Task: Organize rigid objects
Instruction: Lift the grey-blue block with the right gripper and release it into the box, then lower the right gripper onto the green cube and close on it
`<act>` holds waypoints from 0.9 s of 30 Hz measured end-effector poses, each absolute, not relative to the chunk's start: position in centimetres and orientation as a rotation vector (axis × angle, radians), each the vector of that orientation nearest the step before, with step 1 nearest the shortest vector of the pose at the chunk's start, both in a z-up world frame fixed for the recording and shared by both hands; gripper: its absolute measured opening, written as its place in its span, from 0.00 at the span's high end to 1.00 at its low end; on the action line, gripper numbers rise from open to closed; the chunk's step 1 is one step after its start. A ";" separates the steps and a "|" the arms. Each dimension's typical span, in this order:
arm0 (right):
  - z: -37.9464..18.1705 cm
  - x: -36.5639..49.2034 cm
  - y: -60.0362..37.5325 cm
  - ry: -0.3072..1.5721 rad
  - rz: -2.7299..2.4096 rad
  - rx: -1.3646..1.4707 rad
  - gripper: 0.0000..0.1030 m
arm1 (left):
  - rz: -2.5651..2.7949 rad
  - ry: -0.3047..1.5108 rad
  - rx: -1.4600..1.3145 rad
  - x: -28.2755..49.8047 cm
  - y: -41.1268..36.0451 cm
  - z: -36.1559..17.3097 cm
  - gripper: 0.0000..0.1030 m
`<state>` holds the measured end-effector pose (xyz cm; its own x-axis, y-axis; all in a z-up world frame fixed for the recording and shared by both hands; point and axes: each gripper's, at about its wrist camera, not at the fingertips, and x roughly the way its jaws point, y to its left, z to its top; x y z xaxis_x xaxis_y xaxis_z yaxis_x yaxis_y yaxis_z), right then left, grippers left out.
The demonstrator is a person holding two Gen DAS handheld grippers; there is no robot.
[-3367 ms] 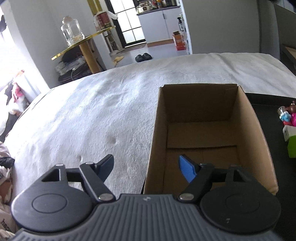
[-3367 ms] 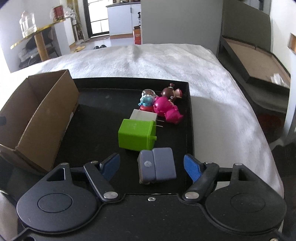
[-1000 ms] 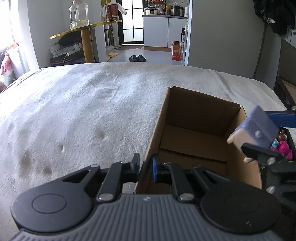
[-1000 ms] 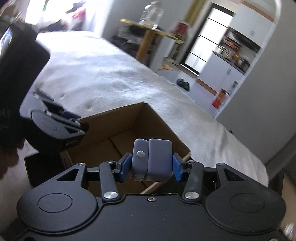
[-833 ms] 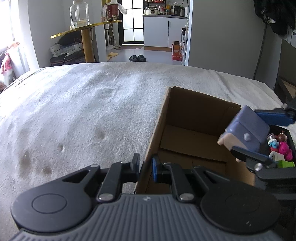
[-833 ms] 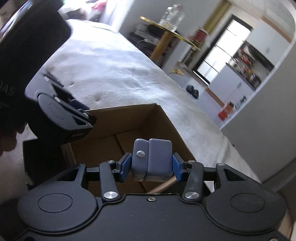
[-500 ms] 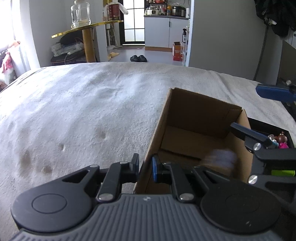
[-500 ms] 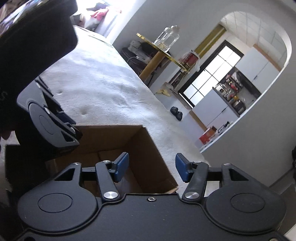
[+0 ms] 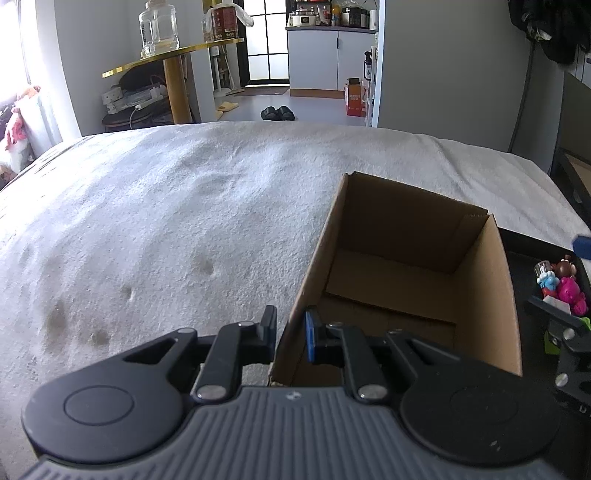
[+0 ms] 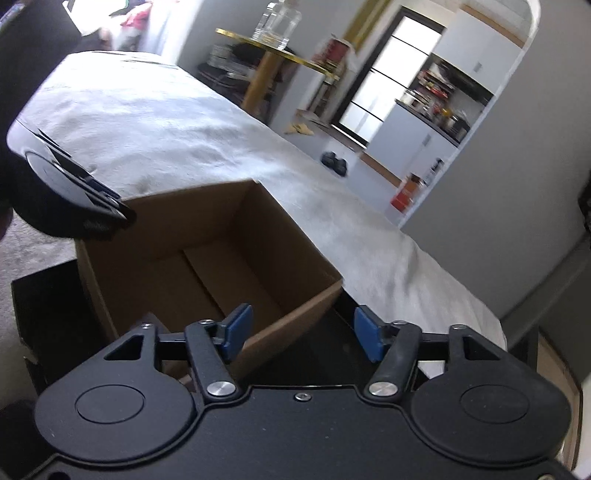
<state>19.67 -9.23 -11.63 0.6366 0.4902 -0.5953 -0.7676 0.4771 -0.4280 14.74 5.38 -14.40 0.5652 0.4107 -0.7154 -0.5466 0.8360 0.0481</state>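
A wide surface covered in a white fuzzy blanket point(image 9: 155, 221) fills the left of the left wrist view, with a gold-topped round side table point(image 9: 173, 59) carrying a clear glass jar point(image 9: 158, 27) in the room behind it. Low in that view, the left gripper point(image 9: 290, 334) has its jaws clenched on the near left wall of an open brown cardboard box point(image 9: 491, 295), one black finger outside the wall and one blue-padded finger inside. The visible part of the box floor shows only bare cardboard flaps; the near floor is hidden behind the gripper. Right of the box lies a black tray point(image 9: 524, 251) holding a cluster of small toy figures, blue, brown and pink point(image 9: 561, 284), with a white block and a bright green block just below them, partly hidden. At the far right edge, parts of the right gripper show beside the tray. In the right wrist view, the right gripper point(image 10: 301, 332) hangs above the box's near corner with its jaws released and spread wide, nothing between the blue pads point(image 10: 238, 325). The left gripper appears at that view's left edge, on the box wall.
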 end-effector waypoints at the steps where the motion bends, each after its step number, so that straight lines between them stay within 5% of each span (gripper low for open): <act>1: -11.7 19.8 -9.6 0.439 0.787 -0.721 0.39 | 0.568 0.792 -0.185 14.7 5.3 -14.4 0.87; 27: -14.5 22.9 -18.3 0.621 0.514 -0.514 0.30 | 0.618 0.827 -0.125 14.6 4.0 -13.8 0.85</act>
<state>22.86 -18.25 -14.50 0.6990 0.2912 -0.6531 -0.5871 0.7551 -0.2917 14.63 4.00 -13.79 0.5133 0.4655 -0.7210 -0.5600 0.8183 0.1296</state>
